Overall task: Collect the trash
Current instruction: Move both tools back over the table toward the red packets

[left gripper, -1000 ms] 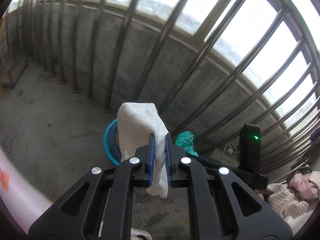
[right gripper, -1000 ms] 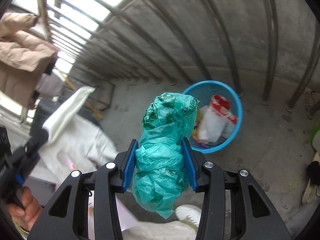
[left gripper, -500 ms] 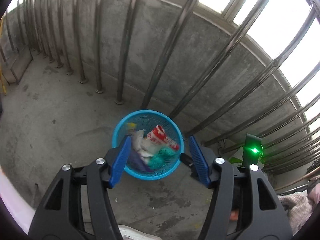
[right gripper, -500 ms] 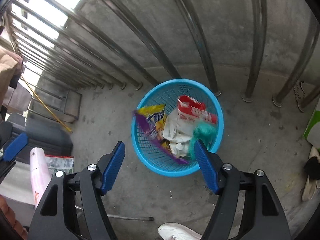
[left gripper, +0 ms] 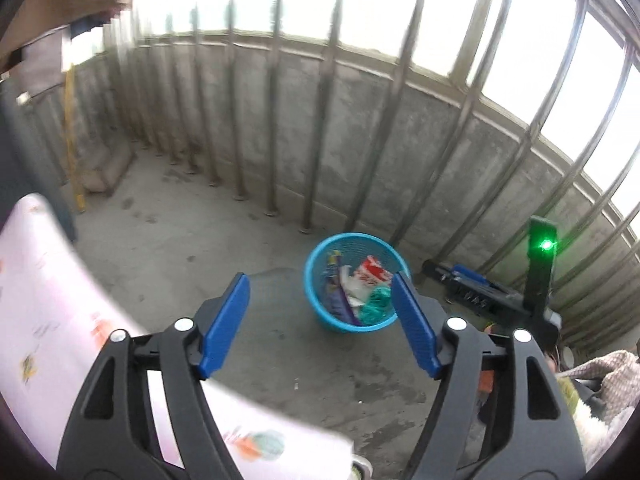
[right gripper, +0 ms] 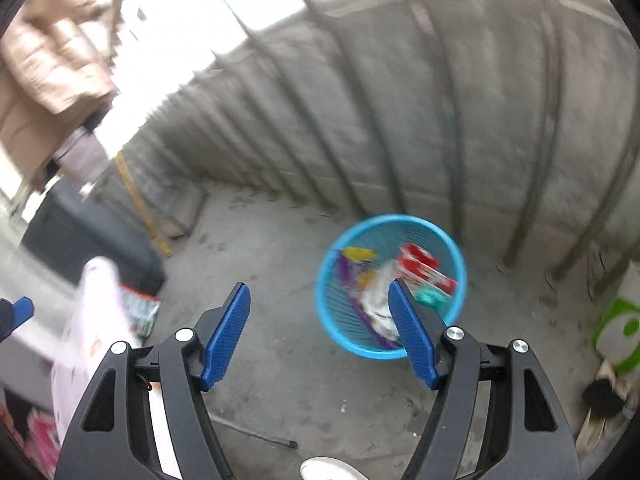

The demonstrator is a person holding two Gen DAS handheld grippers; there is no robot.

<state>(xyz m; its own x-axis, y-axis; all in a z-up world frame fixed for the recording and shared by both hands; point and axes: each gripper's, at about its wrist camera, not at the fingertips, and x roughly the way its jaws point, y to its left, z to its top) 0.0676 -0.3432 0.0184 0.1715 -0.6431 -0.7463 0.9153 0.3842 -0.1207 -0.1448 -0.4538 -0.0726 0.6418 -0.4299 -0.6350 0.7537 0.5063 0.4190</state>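
Trash sits in the round blue mesh plastic basket (left gripper: 354, 284) on the bare concrete floor (left gripper: 192, 252), close to the concrete wall w/ metal railing bars (left gripper: 320, 128). Inside you've got a crumpled teal plastic bag (left gripper: 375, 305), a red-and-white carton (left gripper: 373, 274), a white crumpled wad (right gripper: 378, 300) and a purple-yellow snack wrapper (right gripper: 354, 270). Your left gripper (left gripper: 322, 322) is above and short of the basket; its jaws are opening, nothing between them, just floor and basket rim seen thru the gap. Your right gripper (right gripper: 320, 330) has jaws spread wide, empty too; its right pad overlaps the basket in view but no contact can be told. A pale pink printed sheet (left gripper: 48, 312) lies at lower left. Right-wrist view is blurred; a white shoe tip (right gripper: 330, 470) shows at the bottom edge.
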